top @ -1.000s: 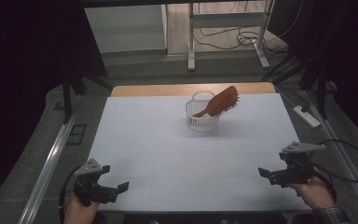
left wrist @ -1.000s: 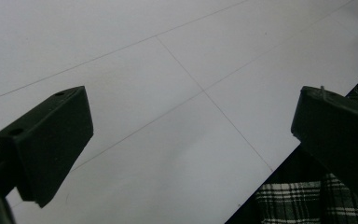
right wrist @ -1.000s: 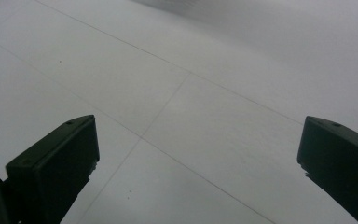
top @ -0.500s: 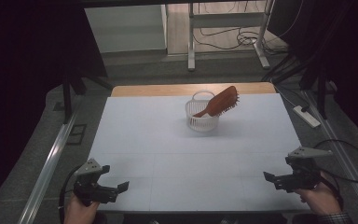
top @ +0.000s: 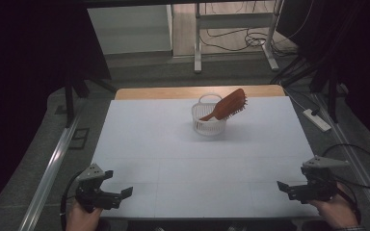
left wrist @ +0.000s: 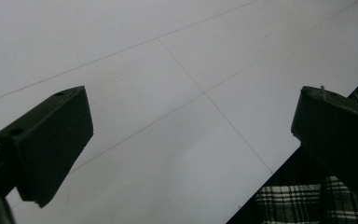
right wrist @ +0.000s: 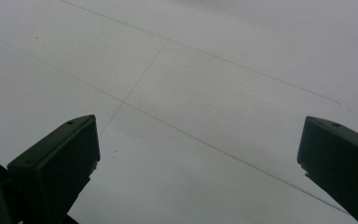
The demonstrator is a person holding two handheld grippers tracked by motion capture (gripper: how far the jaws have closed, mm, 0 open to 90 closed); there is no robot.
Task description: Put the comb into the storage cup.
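Note:
A brown hairbrush [top: 227, 105] leans tilted in a small white basket [top: 208, 124] at the far middle of the white table [top: 173, 154], its bristled head sticking out over the rim to the right. My left gripper [top: 123, 194] rests open at the near left corner, nothing between its jaws. In the left gripper view its fingers [left wrist: 51, 144] stand wide apart over the bare tabletop. My right gripper [top: 285, 188] is open at the near right corner, far from the basket. In the right gripper view its fingers [right wrist: 58, 163] are spread over the white surface.
A wooden strip [top: 197, 91] borders the table's far edge. A white power strip [top: 318, 120] lies on the floor to the right. Metal rails [top: 53, 168] run along both table sides. Plaid cloth [left wrist: 307, 205] shows below the near edge in the left gripper view.
My right gripper has drawn back toward the near right corner and a little to the right. The left gripper, brush and basket have stayed put.

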